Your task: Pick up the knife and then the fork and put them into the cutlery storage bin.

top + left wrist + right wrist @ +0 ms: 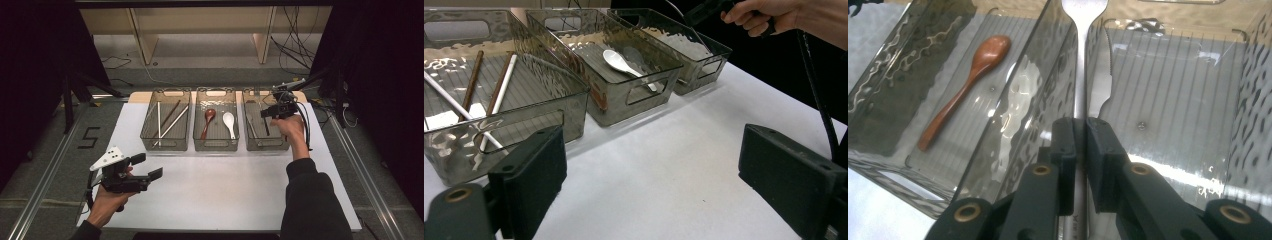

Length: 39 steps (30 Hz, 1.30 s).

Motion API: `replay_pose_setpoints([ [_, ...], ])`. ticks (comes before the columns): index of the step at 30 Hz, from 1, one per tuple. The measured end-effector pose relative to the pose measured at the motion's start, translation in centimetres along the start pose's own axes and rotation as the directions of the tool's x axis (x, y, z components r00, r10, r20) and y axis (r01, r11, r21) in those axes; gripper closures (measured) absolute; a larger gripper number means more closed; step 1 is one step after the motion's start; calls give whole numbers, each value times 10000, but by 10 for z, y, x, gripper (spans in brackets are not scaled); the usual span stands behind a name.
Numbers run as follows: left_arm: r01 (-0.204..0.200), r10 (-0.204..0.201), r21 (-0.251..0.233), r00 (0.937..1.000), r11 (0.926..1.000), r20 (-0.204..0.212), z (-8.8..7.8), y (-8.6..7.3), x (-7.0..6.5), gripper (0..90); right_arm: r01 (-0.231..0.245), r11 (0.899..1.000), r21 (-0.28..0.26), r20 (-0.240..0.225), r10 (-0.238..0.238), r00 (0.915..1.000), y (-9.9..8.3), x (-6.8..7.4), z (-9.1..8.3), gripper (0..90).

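My right gripper (268,113) (1079,125) is shut on the handle of a metal fork (1079,60), held above the right-hand clear bin (265,148) with the tines pointing away. A serrated knife (1100,75) lies on that bin's floor just beside the fork. Near the table's front left, my left gripper (150,167) (651,132) is open with nothing between its pads, pointing toward the bins.
The middle bin (216,148) holds a wooden spoon (207,120) and a white spoon (229,121). The left bin (165,148) holds several chopsticks (167,120). The white table (220,190) stretches bare in front of the bins. Cables hang off the far right.
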<state>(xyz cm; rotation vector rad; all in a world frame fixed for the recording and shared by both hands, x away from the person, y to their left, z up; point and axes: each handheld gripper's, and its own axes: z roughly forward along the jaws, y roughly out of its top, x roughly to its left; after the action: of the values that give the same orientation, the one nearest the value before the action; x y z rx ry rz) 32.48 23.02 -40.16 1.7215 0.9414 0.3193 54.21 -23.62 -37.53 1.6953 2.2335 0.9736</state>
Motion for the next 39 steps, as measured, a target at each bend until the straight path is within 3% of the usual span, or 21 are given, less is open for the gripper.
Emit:
replay_pose_setpoints([
  [9, -16, 16, 19, 10000, 10000, 4, 0, 0, 0, 112, -432, 9991, 54, 156, 431, 9989, -6, -5, 8, 816],
  [12, -1, 1, 36, 10000, 10000, 12, 1, 0, 0, 112, -563, 9984, -1, 164, 563, 9983, -5, -5, 7, 663],
  [20, 7, -7, 25, 10000, 10000, -4, 1, 0, 0, 112, -28, 9996, -266, -214, 22, 9998, -7, 5, -4, 555],
  [26, -12, 12, 60, 10000, 10000, -11, 1, 0, 0, 112, 558, 9959, -717, -534, -597, 9968, -16, 20, -14, 465],
  [34, 37, -37, 63, 10000, 10000, -11, 2, -1, 0, 111, 1183, 9806, -1562, -1209, -1378, 9831, -37, 43, -30, 377],
  [39, 73, -73, 38, 10000, 10000, 16, 2, -1, -1, 111, 1215, 9713, -2043, -1784, -1590, 9710, -53, 54, -37, 338],
])
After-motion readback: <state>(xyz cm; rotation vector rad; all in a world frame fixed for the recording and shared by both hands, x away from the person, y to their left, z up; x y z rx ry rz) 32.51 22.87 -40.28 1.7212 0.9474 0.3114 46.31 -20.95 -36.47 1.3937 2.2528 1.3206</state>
